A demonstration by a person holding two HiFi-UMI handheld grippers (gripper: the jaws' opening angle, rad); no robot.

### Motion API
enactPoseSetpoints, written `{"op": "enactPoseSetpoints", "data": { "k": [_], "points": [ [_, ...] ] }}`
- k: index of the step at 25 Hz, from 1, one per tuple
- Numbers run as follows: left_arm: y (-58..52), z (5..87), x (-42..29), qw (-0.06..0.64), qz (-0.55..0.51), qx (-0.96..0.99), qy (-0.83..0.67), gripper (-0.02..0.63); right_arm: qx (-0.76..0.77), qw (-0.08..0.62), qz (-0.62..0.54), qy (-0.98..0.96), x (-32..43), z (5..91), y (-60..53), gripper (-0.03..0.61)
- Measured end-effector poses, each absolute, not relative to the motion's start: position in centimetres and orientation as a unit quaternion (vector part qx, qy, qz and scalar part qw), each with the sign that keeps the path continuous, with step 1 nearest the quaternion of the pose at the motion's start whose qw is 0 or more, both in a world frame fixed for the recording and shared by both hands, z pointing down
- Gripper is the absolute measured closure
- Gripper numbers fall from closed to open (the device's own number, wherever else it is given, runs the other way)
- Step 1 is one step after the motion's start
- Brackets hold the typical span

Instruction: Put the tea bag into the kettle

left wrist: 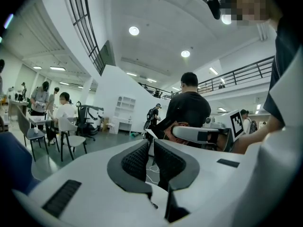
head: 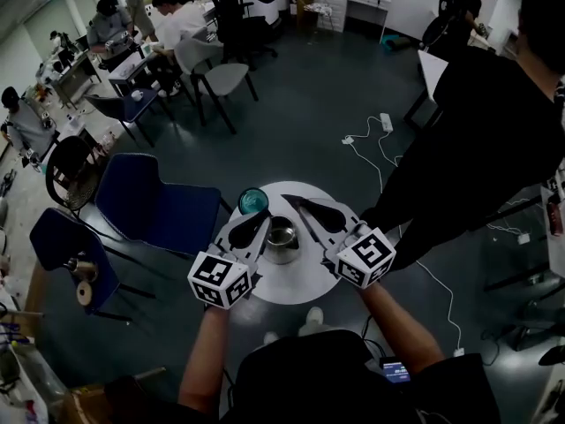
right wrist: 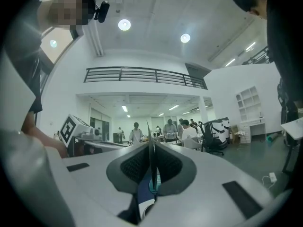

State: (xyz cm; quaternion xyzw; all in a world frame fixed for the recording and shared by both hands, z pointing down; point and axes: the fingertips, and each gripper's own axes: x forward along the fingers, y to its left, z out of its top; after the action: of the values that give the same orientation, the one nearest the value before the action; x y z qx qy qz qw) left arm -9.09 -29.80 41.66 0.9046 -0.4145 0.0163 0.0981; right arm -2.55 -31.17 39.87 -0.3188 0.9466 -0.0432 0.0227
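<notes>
While both bare forearms reach up from the bottom edge of the head view, the two tongs meet over a round white table (head: 305,283) at the centre of the frame, one either side of the kettle (head: 282,239). The left gripper (head: 262,215) slants up and to the right, its tips just beside the kettle's left rim and close under a teal round thing (head: 252,201) at the table's upper left edge. In the left gripper view, the left gripper (left wrist: 147,144) has its jaws almost together, with only a narrow slit between the ribbed pads and nothing in it.

The right gripper (head: 300,207) slants up and to the left, above the kettle's right side. In the right gripper view, the right gripper (right wrist: 149,144) is clamped on the tea bag (right wrist: 144,191). This is a thin flat piece seen edge-on, poking up past the tips and hanging dark blue and white below the pads. The head view does not show the tea bag clearly. The kettle is a metal pot with its top open, standing near the middle of the table.

A person in black (head: 485,131) stands close at the upper right, just beyond the table. Blue chairs (head: 159,206) stand at centre left, and a power strip (head: 386,122) with a white cable lies on the dark floor above.
</notes>
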Motion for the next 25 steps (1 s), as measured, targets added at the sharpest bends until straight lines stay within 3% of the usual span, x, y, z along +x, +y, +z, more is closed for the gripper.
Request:
{"op": "enactPoseSetpoints", "data": {
  "k": [2,6,25],
  "points": [
    [-30.5,42.0,-8.2,0.087,0.028,0.909,-0.407,0.577,-0.303,0.024,-0.045,0.952,-2.2,40.0,-31.3,0.543],
    [-31.8,42.9,-5.6,0.068,0.048,0.921,-0.379,0.473,-0.273,0.022,-0.051,0.96,-1.2,40.8,-31.9,0.543],
    [-32.8,44.9,-2.5,0.089,0.036,0.951,-0.294,0.467,-0.122,0.05,-0.138,0.982,-1.8,43.2,-32.6,0.543]
  ]
}}
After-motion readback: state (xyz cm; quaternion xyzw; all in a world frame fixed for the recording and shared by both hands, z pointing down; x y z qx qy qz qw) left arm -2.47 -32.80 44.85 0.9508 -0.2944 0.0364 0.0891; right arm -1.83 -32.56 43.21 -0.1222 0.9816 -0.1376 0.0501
